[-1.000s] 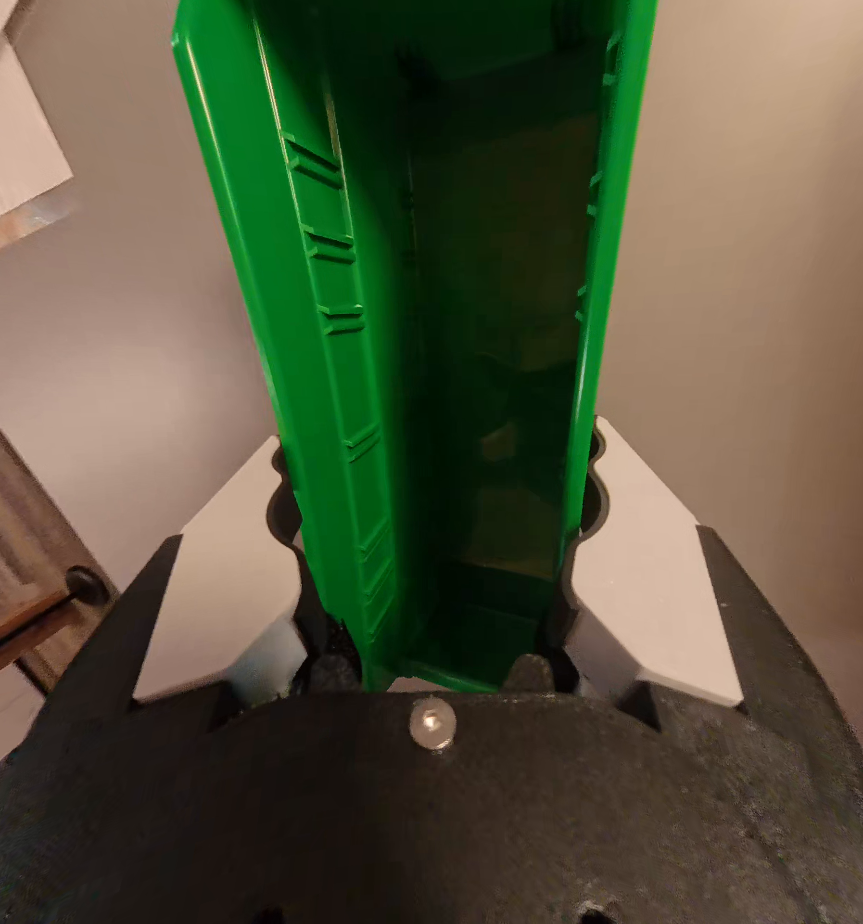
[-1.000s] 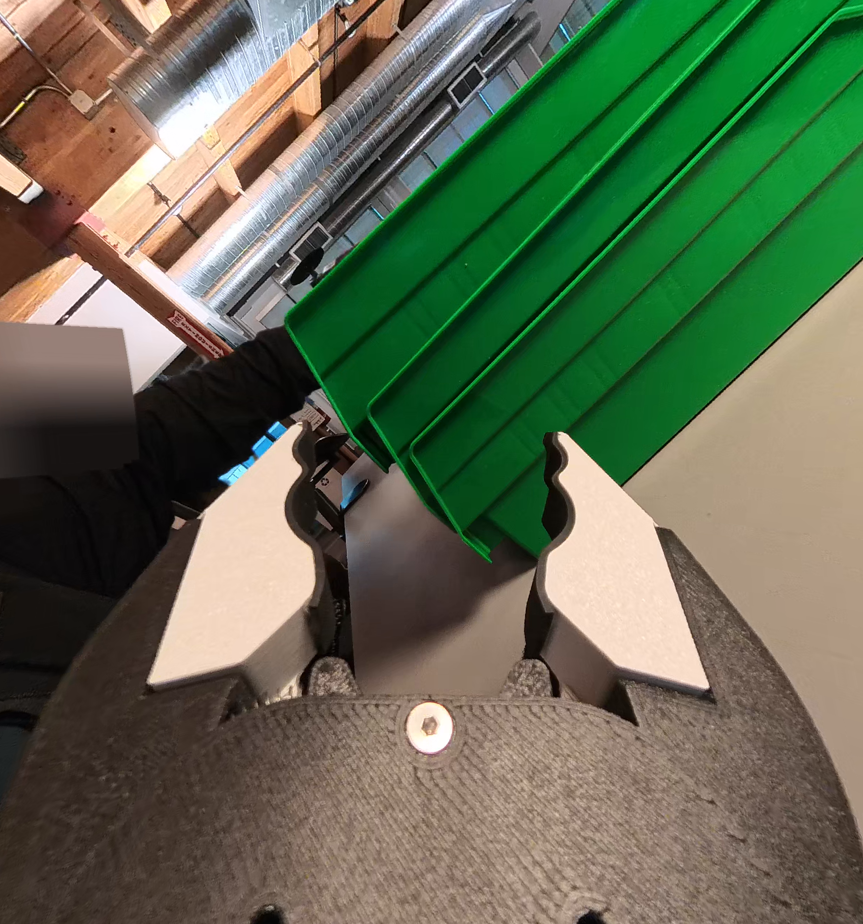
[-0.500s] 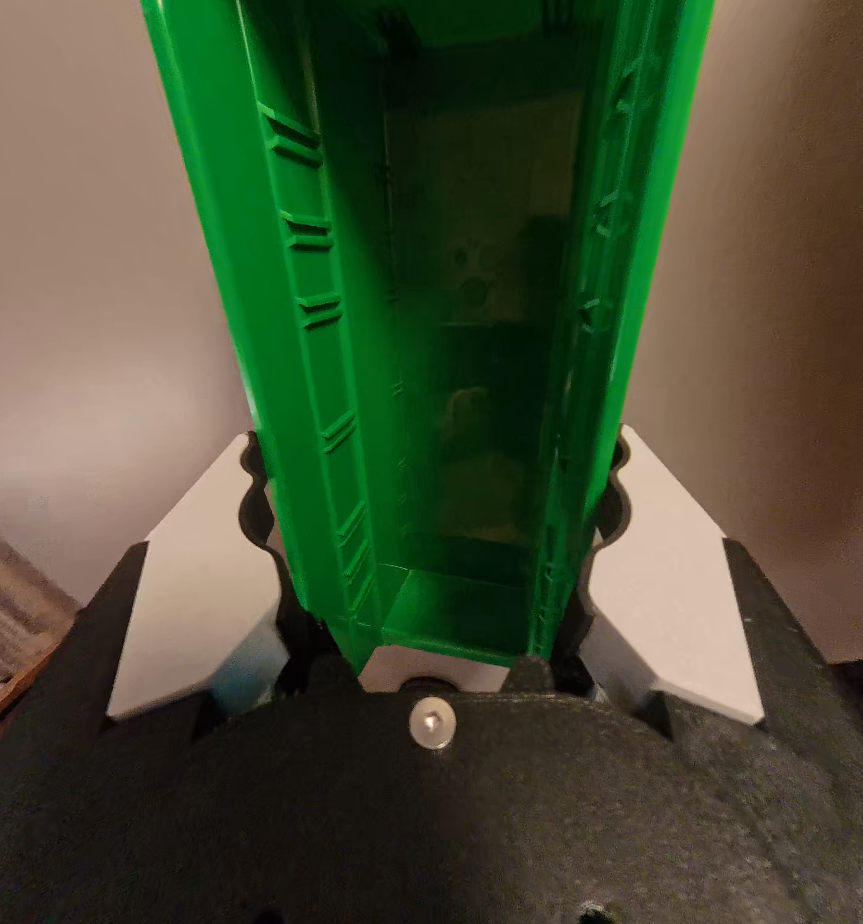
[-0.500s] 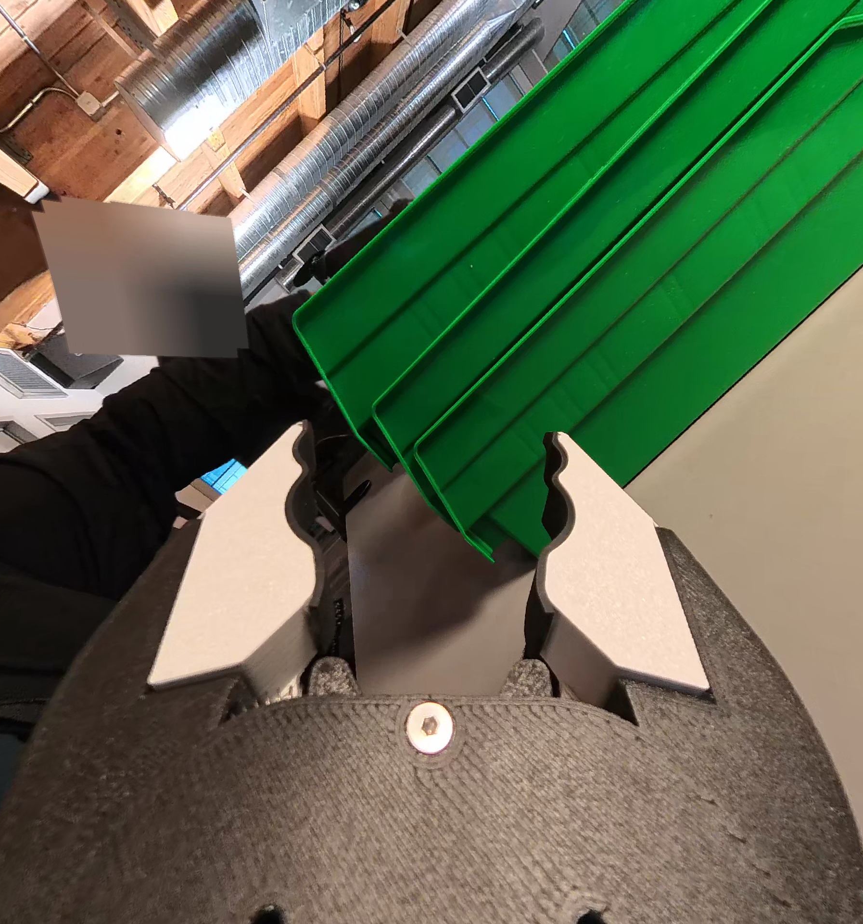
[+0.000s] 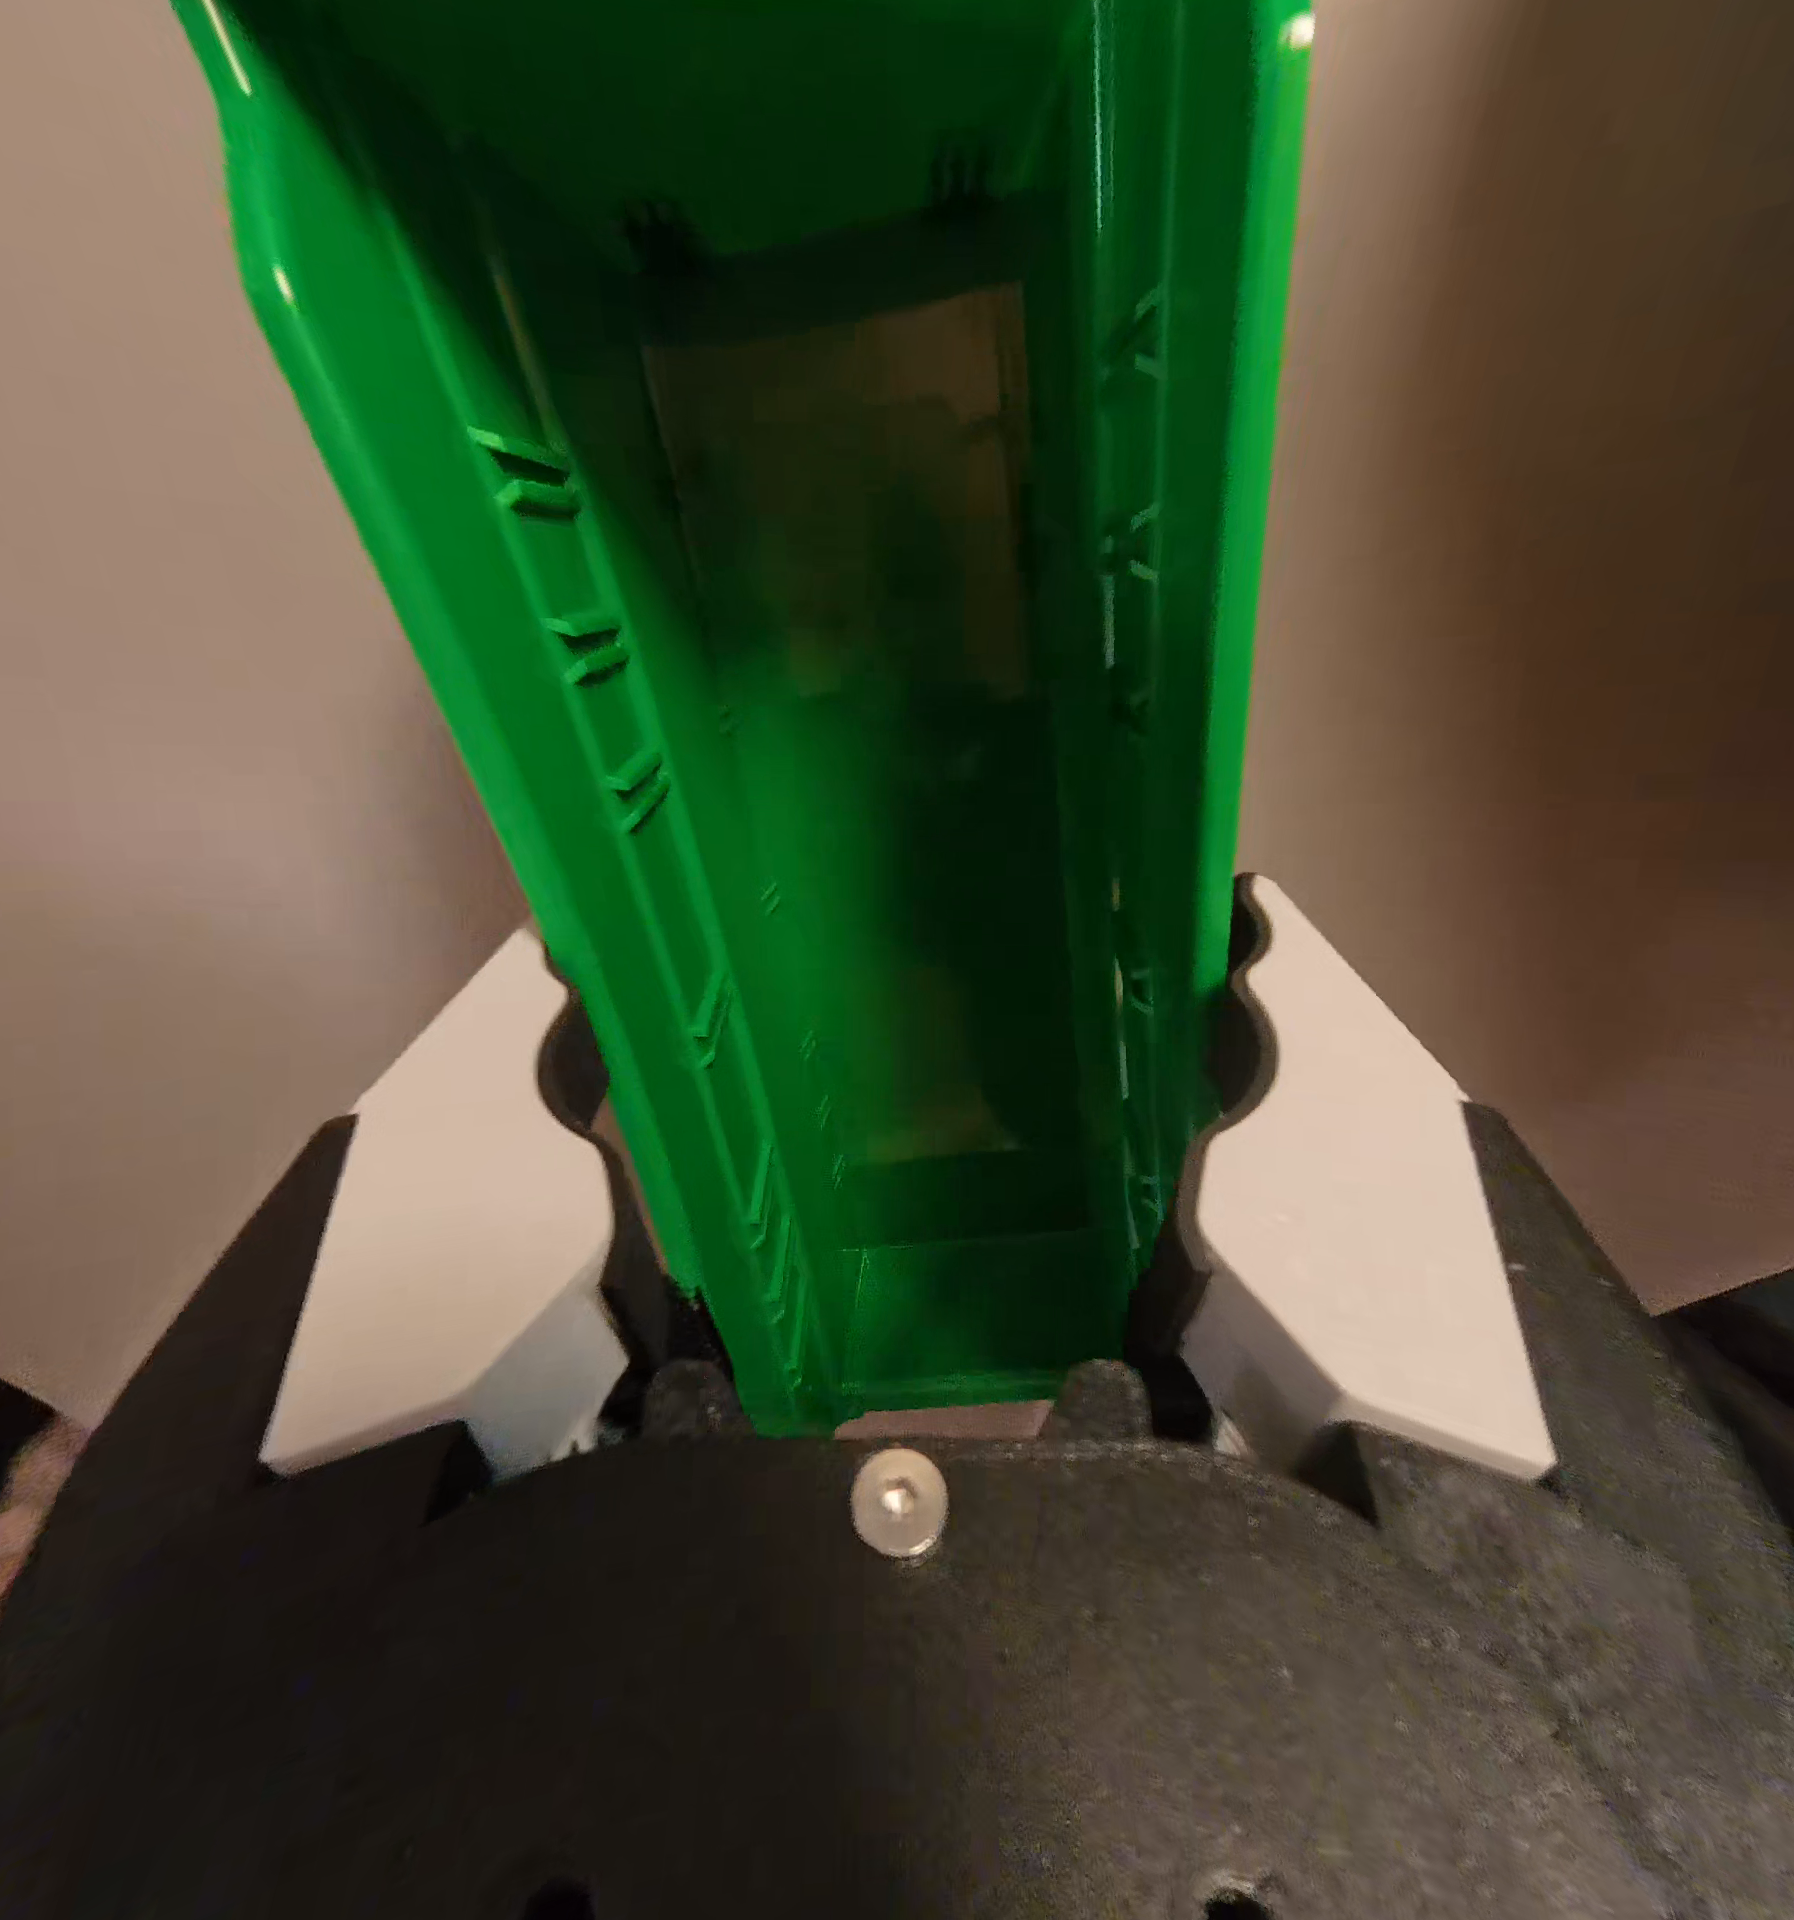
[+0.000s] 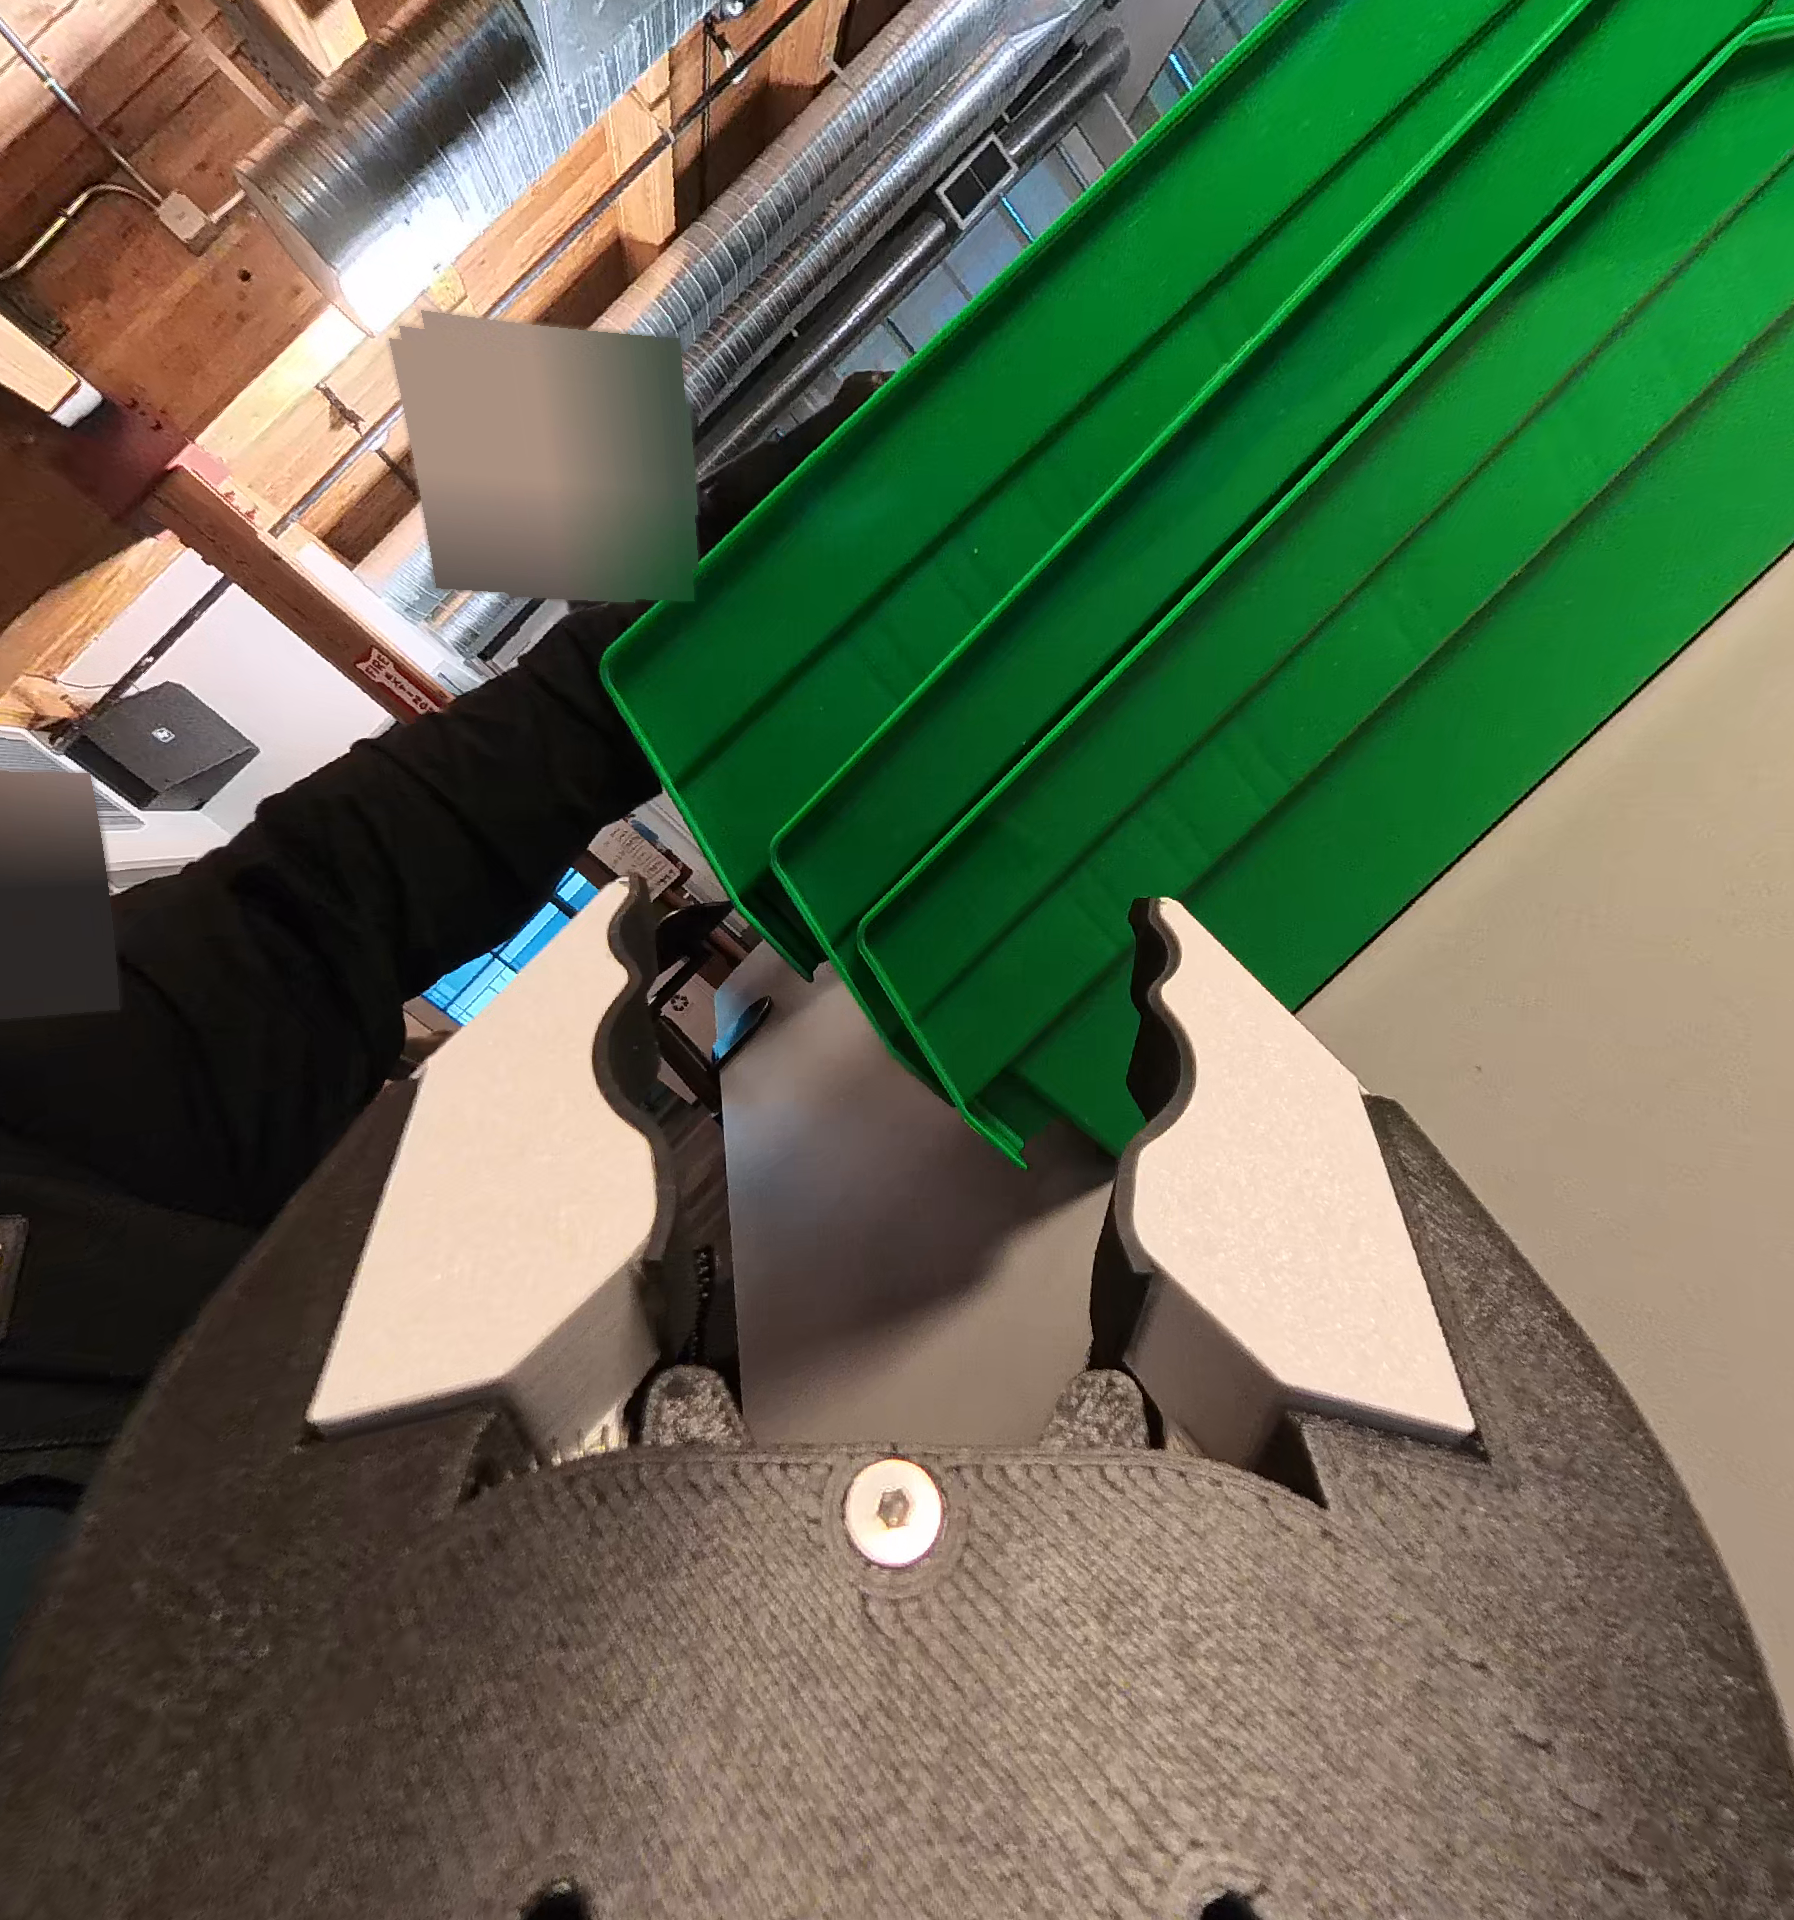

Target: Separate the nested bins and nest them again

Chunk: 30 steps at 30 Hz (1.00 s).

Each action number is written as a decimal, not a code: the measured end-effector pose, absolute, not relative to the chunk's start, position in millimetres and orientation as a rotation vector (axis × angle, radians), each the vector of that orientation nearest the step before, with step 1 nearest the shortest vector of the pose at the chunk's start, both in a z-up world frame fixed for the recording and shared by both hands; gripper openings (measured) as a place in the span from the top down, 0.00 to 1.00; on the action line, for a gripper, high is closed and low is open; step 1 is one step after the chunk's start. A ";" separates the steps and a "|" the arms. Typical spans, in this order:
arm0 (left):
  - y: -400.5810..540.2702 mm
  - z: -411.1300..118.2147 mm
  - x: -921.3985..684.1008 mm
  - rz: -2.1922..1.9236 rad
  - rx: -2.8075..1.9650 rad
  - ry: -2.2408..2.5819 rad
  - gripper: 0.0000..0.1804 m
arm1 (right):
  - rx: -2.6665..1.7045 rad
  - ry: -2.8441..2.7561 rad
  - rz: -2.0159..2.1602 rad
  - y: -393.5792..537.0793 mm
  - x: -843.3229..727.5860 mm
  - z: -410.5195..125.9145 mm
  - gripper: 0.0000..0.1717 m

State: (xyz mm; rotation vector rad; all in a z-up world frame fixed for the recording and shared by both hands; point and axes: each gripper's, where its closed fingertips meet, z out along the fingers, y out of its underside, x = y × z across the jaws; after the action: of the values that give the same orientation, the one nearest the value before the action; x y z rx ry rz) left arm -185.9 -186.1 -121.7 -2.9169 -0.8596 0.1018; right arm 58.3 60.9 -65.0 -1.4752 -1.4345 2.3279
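The left tool (image 5: 893, 920), after briefly widening, again clamps both pads on the walls of a glossy green plastic bin (image 5: 768, 520), while the right tool (image 6: 888, 904) stays spread and empty at the corner of the three-bin nested stack (image 6: 1288, 623) on the pale tabletop (image 6: 1599, 1143), so separation looks about to start.

A: Left wrist view dim, warm cast. Green bin (image 5: 872, 623) soft with motion blur; its interior falls to near black. Shadow darkens the wall on the right.

B: Right wrist view bright, sharp. Glare from a ceiling light (image 6: 353, 301) beside the ducts. Wide-angle bending at the edges; nested green bins (image 6: 1236, 582) evenly lit.
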 end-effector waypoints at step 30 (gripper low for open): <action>57.8 68.7 -54.7 -0.165 -2.389 -0.837 0.45 | -1.473 -1.378 2.401 69.3 62.9 -59.7 0.46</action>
State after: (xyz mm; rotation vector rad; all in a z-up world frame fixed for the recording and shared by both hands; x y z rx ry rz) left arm -54.7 57.8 68.7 -2.3889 -0.8372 -0.1651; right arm 62.9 69.3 -59.7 -1.4730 -1.3776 2.4007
